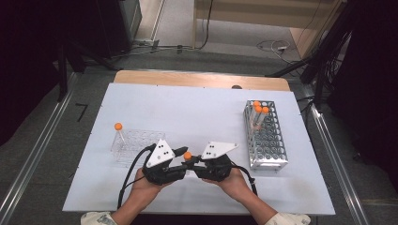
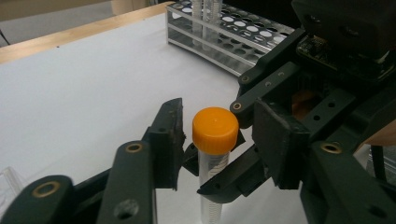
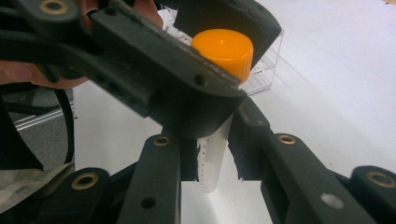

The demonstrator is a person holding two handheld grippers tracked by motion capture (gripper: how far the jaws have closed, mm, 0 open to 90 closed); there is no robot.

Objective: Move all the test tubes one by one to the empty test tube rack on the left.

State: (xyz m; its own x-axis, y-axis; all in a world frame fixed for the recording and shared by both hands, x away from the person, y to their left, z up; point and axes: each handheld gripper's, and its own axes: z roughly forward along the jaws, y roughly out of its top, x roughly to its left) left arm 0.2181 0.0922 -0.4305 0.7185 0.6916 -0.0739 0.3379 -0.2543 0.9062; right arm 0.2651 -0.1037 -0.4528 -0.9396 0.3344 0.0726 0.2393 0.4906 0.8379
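Now tube (image 2: 212,154) betw. both hand-held grippers

Grey carpeted floor (image 1: 244,37) around a white-topped table (image 1: 187,108). Black stands at far left and right. Cables (image 1: 272,46) trailing far off.

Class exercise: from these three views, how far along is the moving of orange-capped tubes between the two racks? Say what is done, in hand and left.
Done: one capped tube stands in the clear rack.
In hand: the right hand-held gripper grips a tube by its body, while the left hand-held gripper brackets its orange cap.
Left: three capped tubes stand in the metal rack. Which way the tubes travel cannot be told.
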